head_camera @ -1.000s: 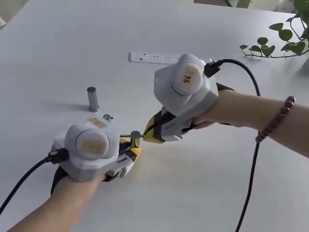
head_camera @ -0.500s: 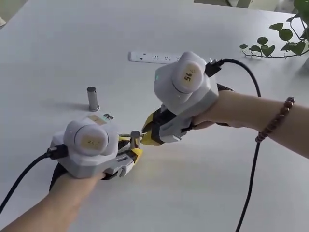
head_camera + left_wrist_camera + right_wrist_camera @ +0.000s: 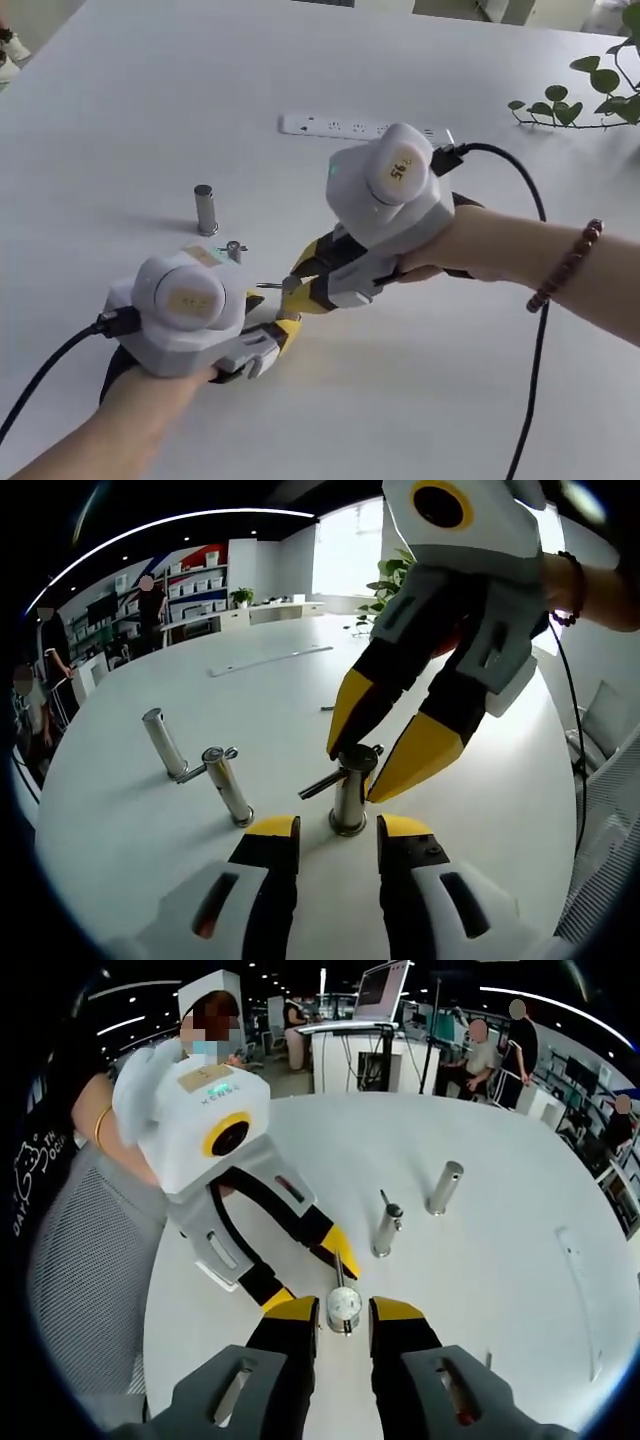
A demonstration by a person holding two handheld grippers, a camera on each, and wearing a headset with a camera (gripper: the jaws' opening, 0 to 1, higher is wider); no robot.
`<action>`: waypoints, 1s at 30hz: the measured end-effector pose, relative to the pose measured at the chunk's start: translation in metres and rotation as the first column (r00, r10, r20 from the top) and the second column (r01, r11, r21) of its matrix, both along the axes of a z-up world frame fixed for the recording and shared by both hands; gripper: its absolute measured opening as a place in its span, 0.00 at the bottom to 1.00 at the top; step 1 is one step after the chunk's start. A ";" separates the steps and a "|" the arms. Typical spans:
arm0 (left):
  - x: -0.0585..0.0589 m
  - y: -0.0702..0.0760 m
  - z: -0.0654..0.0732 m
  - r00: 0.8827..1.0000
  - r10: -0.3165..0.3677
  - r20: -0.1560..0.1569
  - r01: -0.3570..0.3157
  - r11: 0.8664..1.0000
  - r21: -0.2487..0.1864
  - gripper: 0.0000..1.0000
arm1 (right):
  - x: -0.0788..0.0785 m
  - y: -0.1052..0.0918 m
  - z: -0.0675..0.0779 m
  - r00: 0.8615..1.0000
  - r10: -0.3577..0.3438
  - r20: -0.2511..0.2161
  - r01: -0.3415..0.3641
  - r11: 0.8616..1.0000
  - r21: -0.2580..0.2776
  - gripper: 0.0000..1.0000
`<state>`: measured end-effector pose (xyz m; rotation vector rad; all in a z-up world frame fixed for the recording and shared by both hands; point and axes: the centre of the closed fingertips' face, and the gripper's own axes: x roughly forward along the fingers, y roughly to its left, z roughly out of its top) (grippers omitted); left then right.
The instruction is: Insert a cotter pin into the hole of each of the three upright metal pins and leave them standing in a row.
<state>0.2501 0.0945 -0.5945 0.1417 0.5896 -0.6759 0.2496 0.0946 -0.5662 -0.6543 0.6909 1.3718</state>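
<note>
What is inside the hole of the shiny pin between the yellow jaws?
A thin metal cotter pin sticks out of that upright silver metal pin; its middle is hidden inside.

The left gripper at 7 o'clock and the right gripper at 2 crowd the near pin. The second pin and far pin block 11, and a cable trails at 4. The bare table is open at 5 to 6.
</note>
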 end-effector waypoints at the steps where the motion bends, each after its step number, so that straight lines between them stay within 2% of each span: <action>1: 0.000 0.001 0.001 1.000 -0.002 0.002 0.002 1.000 -0.001 0.30 | 0.000 0.001 -0.001 1.000 0.001 -0.005 -0.001 1.000 0.007 0.15; 4: 0.000 0.003 0.003 1.000 -0.008 0.006 0.008 1.000 -0.001 0.32 | 0.000 0.004 -0.003 1.000 0.001 -0.020 0.000 1.000 0.013 0.13; 10: 0.000 0.007 0.006 1.000 -0.004 0.005 0.004 1.000 -0.007 0.33 | -0.002 0.006 -0.004 1.000 0.012 -0.019 -0.012 1.000 0.018 0.09; 12: 0.000 0.008 0.007 1.000 0.001 0.005 -0.001 1.000 -0.007 0.34 | -0.001 0.006 -0.004 1.000 0.022 -0.006 -0.022 1.000 0.016 0.09; 26: -0.008 0.013 0.019 1.000 -0.002 0.021 0.002 1.000 -0.027 0.37 | 0.000 0.006 -0.003 1.000 0.010 -0.009 -0.010 0.999 0.036 0.09; 30: -0.009 0.016 0.025 0.999 0.018 0.026 -0.017 0.999 -0.043 0.40 | 0.002 0.005 -0.003 1.000 0.000 -0.014 0.000 0.999 0.038 0.09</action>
